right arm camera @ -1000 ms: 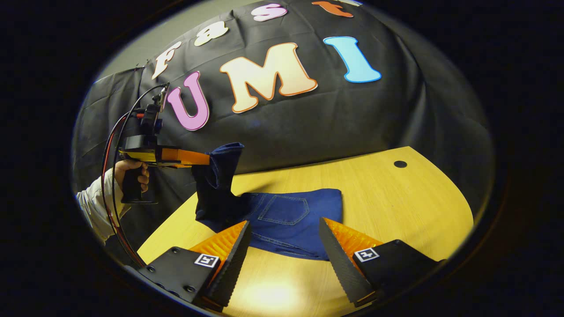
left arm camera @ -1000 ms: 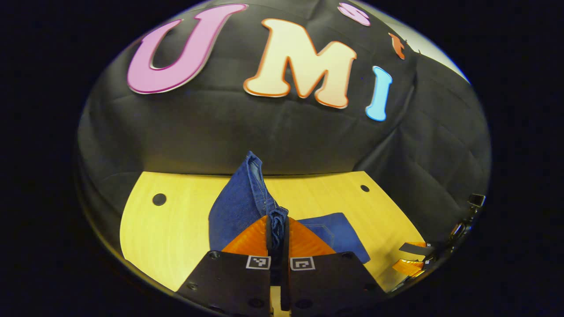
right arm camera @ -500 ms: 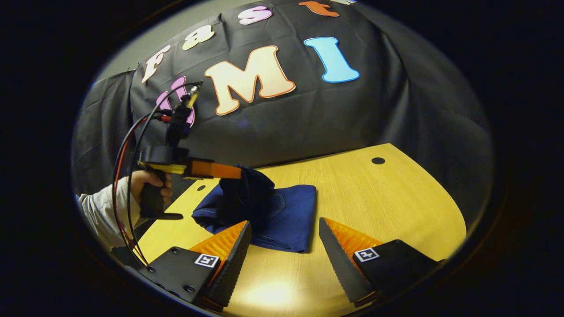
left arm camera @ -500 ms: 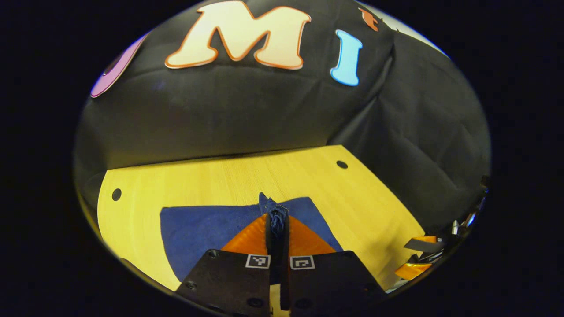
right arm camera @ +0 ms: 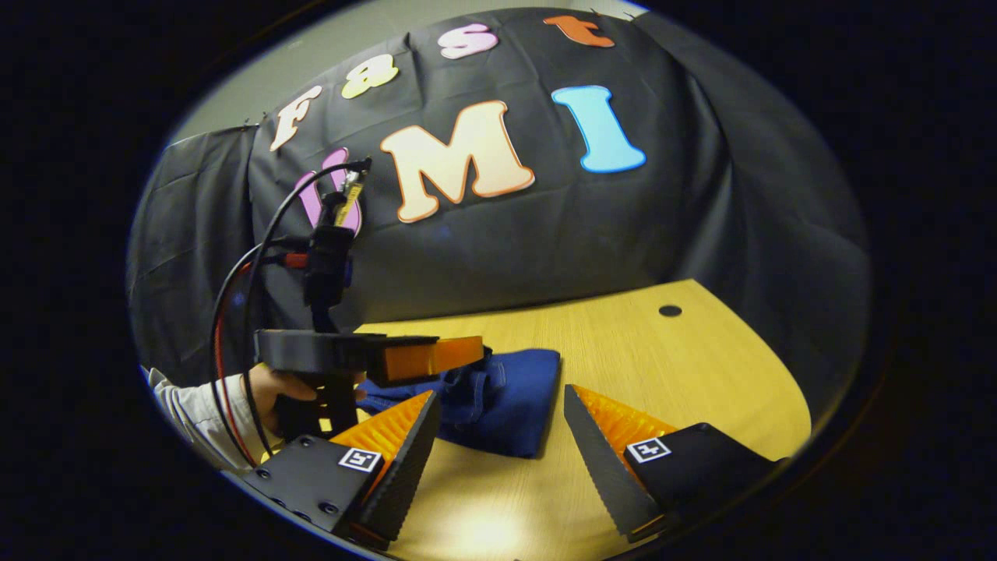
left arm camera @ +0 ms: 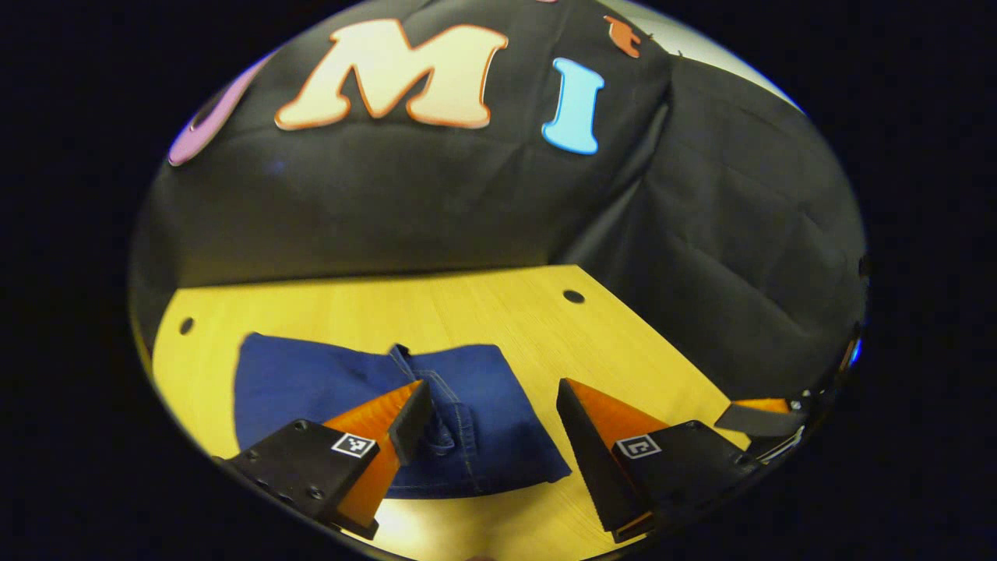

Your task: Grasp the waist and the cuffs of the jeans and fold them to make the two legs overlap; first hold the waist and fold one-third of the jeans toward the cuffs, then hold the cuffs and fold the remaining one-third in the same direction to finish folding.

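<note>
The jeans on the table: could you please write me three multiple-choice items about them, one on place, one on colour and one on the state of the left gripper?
1. Where do the jeans lie?
A on the table
B on the floor
C on a chair

2. What colour are the jeans?
A black
B blue
C grey

3. How does the left gripper stand?
A shut on the jeans
B open over the jeans
C shut on nothing

Answers: 1 A, the folded bundle rests on the wooden top; 2 B, the denim is dark blue; 3 B, its jaws are spread apart with cloth between them.

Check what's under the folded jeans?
The jeans lie folded on the wooden table. Tabletop shows all around them; lower denim layers and anything beneath are covered.
</note>
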A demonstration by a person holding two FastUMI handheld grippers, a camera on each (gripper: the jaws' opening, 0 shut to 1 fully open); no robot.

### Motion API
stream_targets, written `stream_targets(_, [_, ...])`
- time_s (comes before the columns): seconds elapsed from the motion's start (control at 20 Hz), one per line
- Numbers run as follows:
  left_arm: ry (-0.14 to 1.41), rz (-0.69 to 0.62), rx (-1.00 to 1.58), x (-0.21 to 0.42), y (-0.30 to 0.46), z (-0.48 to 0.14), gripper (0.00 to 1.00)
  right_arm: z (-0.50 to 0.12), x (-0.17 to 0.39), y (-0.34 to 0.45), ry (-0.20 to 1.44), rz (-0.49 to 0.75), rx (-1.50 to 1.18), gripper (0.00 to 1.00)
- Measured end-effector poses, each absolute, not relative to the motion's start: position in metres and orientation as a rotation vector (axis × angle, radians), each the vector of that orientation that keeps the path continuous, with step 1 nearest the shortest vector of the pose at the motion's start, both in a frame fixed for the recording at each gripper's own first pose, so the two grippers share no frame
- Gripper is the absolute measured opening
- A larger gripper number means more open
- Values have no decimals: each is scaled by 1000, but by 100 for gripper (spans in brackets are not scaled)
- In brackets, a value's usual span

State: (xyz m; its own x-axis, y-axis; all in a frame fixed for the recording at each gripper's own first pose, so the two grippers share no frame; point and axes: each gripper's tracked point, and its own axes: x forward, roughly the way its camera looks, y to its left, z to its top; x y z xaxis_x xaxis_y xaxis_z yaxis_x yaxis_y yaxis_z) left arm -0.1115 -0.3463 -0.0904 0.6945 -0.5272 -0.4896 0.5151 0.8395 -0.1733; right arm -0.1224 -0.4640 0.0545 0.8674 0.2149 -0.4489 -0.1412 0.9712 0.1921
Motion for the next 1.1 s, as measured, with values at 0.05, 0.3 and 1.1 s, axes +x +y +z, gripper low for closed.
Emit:
stream_targets(0.05, [499,-546,-2,-117,-334,-73,96,71,-117,-462,436,197,143,98])
stream_targets(0.3, [373,-398,80,-156,-280,-11,96,160,-108,-442,213,270,110,98])
stream_targets(1.1, [125,-347,85,-194,-255,93,97,246,-138,-393,24,369,46,98])
